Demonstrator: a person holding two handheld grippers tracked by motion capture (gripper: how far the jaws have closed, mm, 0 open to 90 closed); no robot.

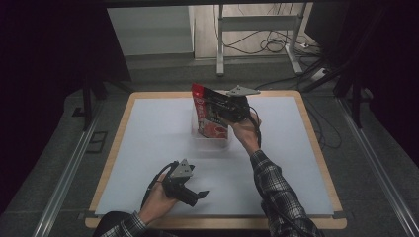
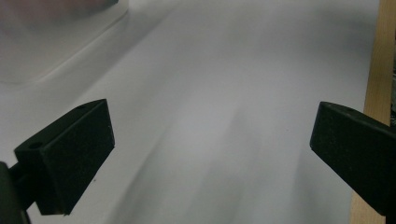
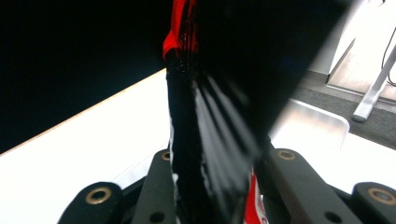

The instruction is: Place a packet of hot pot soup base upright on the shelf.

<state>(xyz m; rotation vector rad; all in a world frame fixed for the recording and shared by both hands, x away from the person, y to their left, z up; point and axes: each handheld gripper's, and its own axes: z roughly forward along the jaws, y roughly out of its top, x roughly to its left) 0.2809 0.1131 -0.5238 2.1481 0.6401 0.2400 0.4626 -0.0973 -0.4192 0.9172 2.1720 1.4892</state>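
High view: wooden-edged table (image 1: 310, 129) w/ pale sheet (image 1: 148, 143) over the top, dim room. Grey floor beyond, metal frame legs (image 1: 220, 44) and loose cables (image 1: 267, 45) at the back. Right gripper (image 1: 225, 106) is clamped on a red-black snack bag (image 1: 206, 118), held upright over a clear container (image 1: 212, 140) mid-table. Left gripper (image 1: 190, 193) sits low near the front edge, jaws spread, nothing between.

Left gripper view: jaws wide apart over bare sheet; wood edge strip (image 2: 380, 56) at right.

Right gripper view: bag (image 3: 210, 116) pinched tight between the jaws; white sheet and a frame leg (image 3: 373, 93) behind.
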